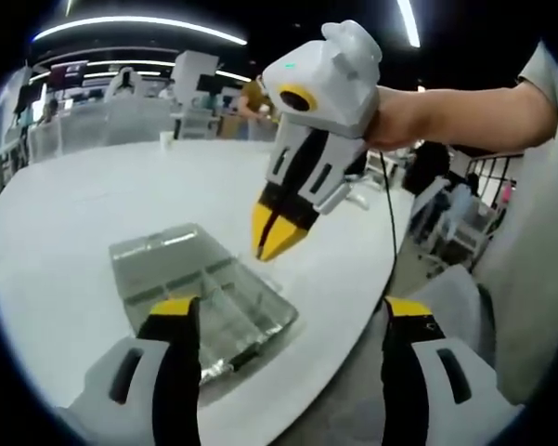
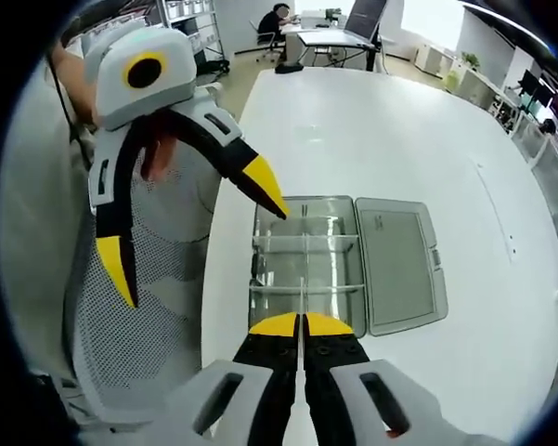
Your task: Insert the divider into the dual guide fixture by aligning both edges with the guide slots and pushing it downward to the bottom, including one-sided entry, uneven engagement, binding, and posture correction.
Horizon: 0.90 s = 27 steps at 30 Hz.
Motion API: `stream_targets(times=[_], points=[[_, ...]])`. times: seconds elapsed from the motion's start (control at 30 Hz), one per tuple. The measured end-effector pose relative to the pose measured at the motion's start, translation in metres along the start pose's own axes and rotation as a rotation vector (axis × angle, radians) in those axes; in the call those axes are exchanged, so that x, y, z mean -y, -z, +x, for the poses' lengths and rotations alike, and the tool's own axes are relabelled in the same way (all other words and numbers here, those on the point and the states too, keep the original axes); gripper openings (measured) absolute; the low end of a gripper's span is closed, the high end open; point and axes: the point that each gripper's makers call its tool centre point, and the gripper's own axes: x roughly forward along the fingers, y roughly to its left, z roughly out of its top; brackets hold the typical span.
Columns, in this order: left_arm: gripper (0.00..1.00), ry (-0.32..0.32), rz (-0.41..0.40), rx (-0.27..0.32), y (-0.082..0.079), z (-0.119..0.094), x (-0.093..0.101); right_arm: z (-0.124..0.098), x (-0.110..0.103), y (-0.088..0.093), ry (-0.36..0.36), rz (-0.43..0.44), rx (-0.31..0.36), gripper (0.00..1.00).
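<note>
Now I am carrying the divider (image 2: 302, 311), a thin clear sheet pinched edge-on in my right gripper (image 2: 302, 325), above the clear box (image 2: 302, 255) on the white table (image 2: 371, 130). My left gripper (image 1: 283, 321) hangs spread beside the box. Next, I judge, both edges must meet the slots squarely before pushing down.

I am working in an open-plan office: a big white table (image 2: 399, 139) under me, long ceiling strip lights (image 1: 139, 23) overhead, rows of desks with monitors (image 2: 367, 19) beyond, and a person seated (image 2: 277, 20) at one.
</note>
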Motion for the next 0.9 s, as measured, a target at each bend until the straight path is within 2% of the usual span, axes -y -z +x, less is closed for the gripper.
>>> stream_targets(times=[0.9], points=[[0.77,-0.004,-0.017,0.001,0.003,-0.001,-0.005,0.011,0.006,0.006,-0.010,0.019,-0.015,0.00]])
